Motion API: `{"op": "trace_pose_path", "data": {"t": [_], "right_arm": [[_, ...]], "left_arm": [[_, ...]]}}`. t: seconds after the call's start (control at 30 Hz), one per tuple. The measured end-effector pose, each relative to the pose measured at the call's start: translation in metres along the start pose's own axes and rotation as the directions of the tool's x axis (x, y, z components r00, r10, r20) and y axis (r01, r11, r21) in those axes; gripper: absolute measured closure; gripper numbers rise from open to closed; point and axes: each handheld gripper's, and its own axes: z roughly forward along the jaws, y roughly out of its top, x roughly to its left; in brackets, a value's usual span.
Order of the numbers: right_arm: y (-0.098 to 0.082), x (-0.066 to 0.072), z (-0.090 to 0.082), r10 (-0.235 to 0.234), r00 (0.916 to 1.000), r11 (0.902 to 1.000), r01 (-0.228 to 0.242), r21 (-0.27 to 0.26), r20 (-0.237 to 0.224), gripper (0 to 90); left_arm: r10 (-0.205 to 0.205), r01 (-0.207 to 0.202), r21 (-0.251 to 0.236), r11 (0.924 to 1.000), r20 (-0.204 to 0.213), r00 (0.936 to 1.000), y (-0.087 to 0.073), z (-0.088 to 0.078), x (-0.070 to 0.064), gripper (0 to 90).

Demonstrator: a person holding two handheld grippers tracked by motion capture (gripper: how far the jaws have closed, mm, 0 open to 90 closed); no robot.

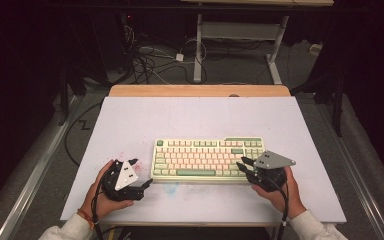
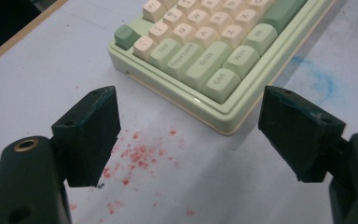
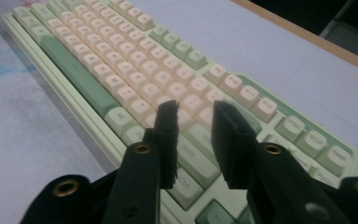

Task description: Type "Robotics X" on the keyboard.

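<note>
A pale green keyboard (image 1: 207,157) with cream and green keys lies flat in the middle of the white table. My left gripper (image 1: 141,172) hovers just off its near left corner, held in a hand, jaws wide open and empty. In the left gripper view that corner of the keyboard (image 2: 214,46) sits beyond the left gripper (image 2: 191,135). My right gripper (image 1: 241,164) is over the keyboard's right end. In the right gripper view the right gripper (image 3: 193,112) has its jaws a narrow gap apart above the keys (image 3: 121,60), with nothing between them.
The white table top (image 1: 200,115) has a wooden strip along its far edge (image 1: 200,90). Red specks (image 2: 140,156) and a blue smear (image 2: 319,79) mark the surface near the keyboard's front. Cables (image 1: 145,62) and a desk frame (image 1: 240,35) lie on the floor beyond.
</note>
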Motion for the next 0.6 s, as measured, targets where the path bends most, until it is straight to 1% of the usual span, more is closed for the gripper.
{"op": "trace_pose_path", "data": {"t": [0.07, 0.13, 0.2, 0.23, 0.33, 0.37, 0.43, 0.47, 0.5, 0.53, 0.57, 0.6], "right_arm": [[0.005, 0.000, 0.006, -0.003, 0.9997, 1.0000, 0.003, 0.005, -0.026, 81.3], [0.011, 0.001, 0.014, -0.013, 0.9991, 0.9998, 0.013, 0.016, -0.041, 86.1], [0.018, 0.002, 0.023, -0.022, 0.9987, 0.9993, 0.023, 0.030, -0.046, 88.5], [0.021, 0.002, 0.027, -0.032, 0.9981, 0.9989, 0.033, 0.033, -0.052, 89.3], [0.029, 0.003, 0.040, -0.031, 0.9972, 0.9985, 0.034, 0.043, -0.067, 89.9], [0.031, 0.004, 0.045, -0.029, 0.9968, 0.9982, 0.032, 0.050, -0.075, 90.0], [0.035, 0.006, 0.054, -0.041, 0.9959, 0.9967, 0.046, 0.067, -0.081, 90.0], [0.037, 0.007, 0.059, -0.039, 0.9955, 0.9962, 0.046, 0.074, -0.087, 90.0], [0.037, 0.007, 0.059, -0.039, 0.9955, 0.9962, 0.046, 0.074, -0.087, 90.0], [0.038, 0.008, 0.063, -0.047, 0.9950, 0.9953, 0.054, 0.080, -0.088, 90.0], [0.040, 0.008, 0.071, -0.047, 0.9953, 0.9937, 0.055, 0.098, -0.085, 90.0], [0.041, 0.008, 0.075, -0.043, 0.9953, 0.9932, 0.052, 0.105, -0.086, 90.0]], "left_arm": [[-0.004, 0.004, 0.001, 1.0000, 0.003, 1.0000, -0.001, 0.000, -0.001, 19.4], [-0.002, 0.002, 0.008, 1.0000, 0.004, 1.0000, -0.003, -0.001, -0.002, 19.0], [-0.013, 0.013, 0.007, 0.9999, 0.007, 0.9999, -0.005, -0.002, -0.002, 19.0], [-0.013, 0.013, 0.007, 0.9999, 0.007, 0.9999, -0.005, -0.002, -0.002, 19.0], [-0.017, 0.017, 0.010, 0.9998, 0.007, 0.9998, -0.007, -0.003, -0.002, 19.0], [-0.013, 0.013, 0.015, 0.9998, 0.007, 0.9999, -0.007, -0.003, -0.002, 19.0], [-0.012, 0.012, 0.015, 0.9998, 0.008, 0.9999, -0.007, -0.003, -0.002, 19.0], [-0.013, 0.013, 0.011, 0.9999, 0.009, 0.9999, -0.007, -0.003, -0.003, 19.0], [-0.012, 0.012, 0.010, 0.9999, 0.008, 0.9999, -0.007, -0.003, -0.003, 19.0], [-0.012, 0.012, 0.010, 0.9999, 0.009, 0.9999, -0.007, -0.003, -0.003, 19.0], [-0.013, 0.013, 0.011, 0.9999, 0.011, 0.9999, -0.006, -0.002, -0.003, 19.1], [-0.014, 0.014, 0.012, 0.9998, 0.013, 0.9998, -0.006, -0.002, -0.003, 19.1]]}}
